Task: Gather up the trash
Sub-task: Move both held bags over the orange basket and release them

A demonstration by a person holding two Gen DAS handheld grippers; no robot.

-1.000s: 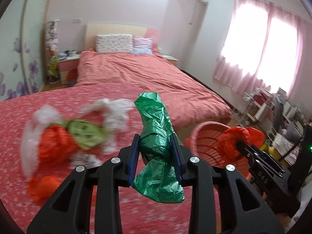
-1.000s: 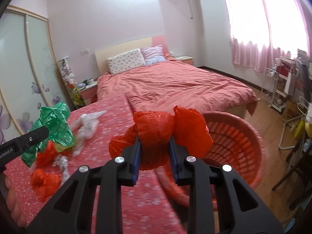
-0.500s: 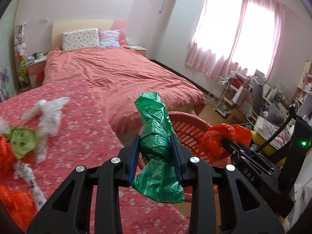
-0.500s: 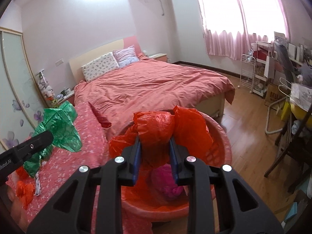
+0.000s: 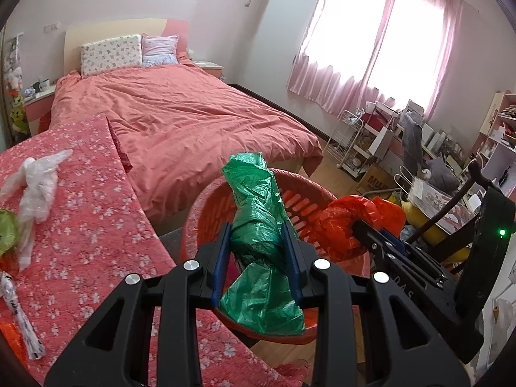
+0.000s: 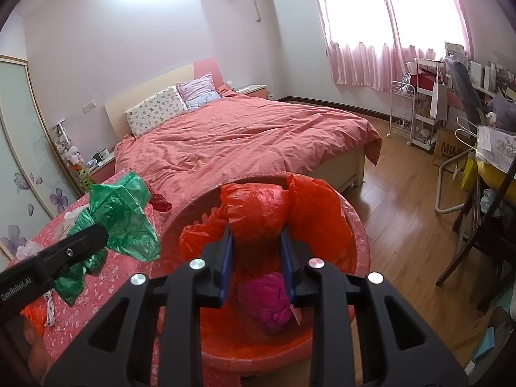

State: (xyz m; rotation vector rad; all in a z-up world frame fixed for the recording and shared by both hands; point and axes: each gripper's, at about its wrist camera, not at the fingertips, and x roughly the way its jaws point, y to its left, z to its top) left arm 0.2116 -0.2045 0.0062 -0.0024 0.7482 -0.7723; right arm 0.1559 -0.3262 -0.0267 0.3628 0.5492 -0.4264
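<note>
My left gripper (image 5: 256,251) is shut on a crumpled green plastic bag (image 5: 254,225), held over the near rim of a red plastic basket (image 5: 200,219). My right gripper (image 6: 258,248) is shut on a crumpled red plastic bag (image 6: 258,213) above the open red basket (image 6: 358,225). A magenta bag (image 6: 267,300) lies in the basket's bottom. In the left wrist view the right gripper (image 5: 351,230) shows at the right with the red bag (image 5: 354,216). In the right wrist view the green bag (image 6: 122,216) hangs at the left.
A table with a red flowered cloth (image 5: 84,213) carries a white bag (image 5: 35,180), a light green bag (image 5: 6,229) and other scraps at its left. Behind lies a bed (image 5: 193,119). A wire rack (image 6: 403,109), a chair (image 6: 477,225) and a cluttered desk stand on the right.
Both grippers swung right from the table toward the basket and sank a little. The basket now lies under both bags; the scraps on the table have slid to the left edge.
</note>
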